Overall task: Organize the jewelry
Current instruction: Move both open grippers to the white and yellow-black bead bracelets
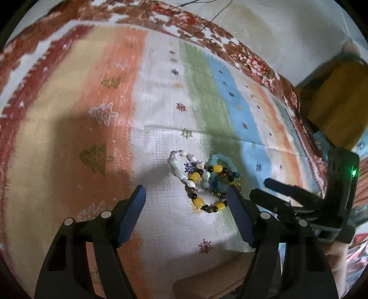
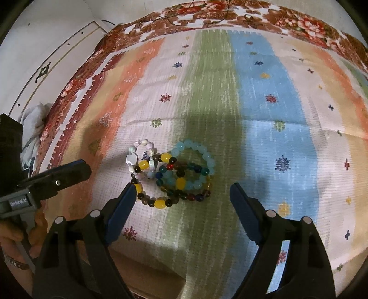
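Observation:
Several bead bracelets lie in an overlapping pile on a striped cloth [image 2: 276,103]. They include a pale shell bracelet [image 2: 138,151], a yellow-and-dark bracelet [image 2: 158,203], an aqua bracelet [image 2: 202,149] and a dark multicoloured bracelet [image 2: 191,196]. My right gripper [image 2: 182,187] is open above the near side of the pile, its left pad by the yellow-and-dark bracelet. My left gripper [image 1: 186,192] is open too; the shell bracelet [image 1: 177,165] and the yellow-and-dark bracelet [image 1: 197,202] lie ahead of its tips. Nothing is pressed between either pair of pads. The left view also shows the right gripper [image 1: 260,187] at the pile's right.
A floral bedspread [image 2: 230,9] lies under the striped cloth, with a thin dark cable [image 1: 214,16] across its far edge. A brown wooden piece [image 1: 340,96] stands at the right. A white bundle of fabric [image 2: 34,119] lies at the left. A hand [image 2: 13,234] holds the left tool.

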Motion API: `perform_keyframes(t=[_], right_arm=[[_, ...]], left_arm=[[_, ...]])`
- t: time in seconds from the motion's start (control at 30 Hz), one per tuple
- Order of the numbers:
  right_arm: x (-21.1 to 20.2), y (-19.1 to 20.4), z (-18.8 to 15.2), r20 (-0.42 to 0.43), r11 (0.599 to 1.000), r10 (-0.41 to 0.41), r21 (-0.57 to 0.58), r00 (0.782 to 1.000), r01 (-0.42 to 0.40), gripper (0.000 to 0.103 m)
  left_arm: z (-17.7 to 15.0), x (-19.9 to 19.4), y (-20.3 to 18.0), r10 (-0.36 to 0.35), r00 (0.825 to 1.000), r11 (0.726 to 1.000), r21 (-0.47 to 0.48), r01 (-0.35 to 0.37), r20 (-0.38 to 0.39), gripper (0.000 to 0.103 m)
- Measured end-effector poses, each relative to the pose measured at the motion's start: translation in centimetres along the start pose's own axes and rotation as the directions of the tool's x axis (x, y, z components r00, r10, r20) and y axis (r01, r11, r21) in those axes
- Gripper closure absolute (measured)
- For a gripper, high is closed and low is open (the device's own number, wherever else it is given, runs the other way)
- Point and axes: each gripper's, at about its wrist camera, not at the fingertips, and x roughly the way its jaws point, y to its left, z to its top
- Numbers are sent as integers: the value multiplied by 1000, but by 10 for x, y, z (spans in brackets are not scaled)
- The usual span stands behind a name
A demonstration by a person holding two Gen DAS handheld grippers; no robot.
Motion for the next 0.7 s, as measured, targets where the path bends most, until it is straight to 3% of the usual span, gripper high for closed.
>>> perform_keyframes(t=[0.23,0.4,0.7], right_arm=[[12,1,4,-30,1000,13,-6,999,-14,31],[21,5,7,-44,999,20,-27,999,-21,40],[39,5,12,-82,999,30,-33,996,-33,49]], left_arm=[[8,16,3,5,999,1000,-14,-5,-38,49],[13,30,-4,-39,996,999,2,40,-81,58],[21,54,3,12,992,1000,-5,-13,-125,58]])
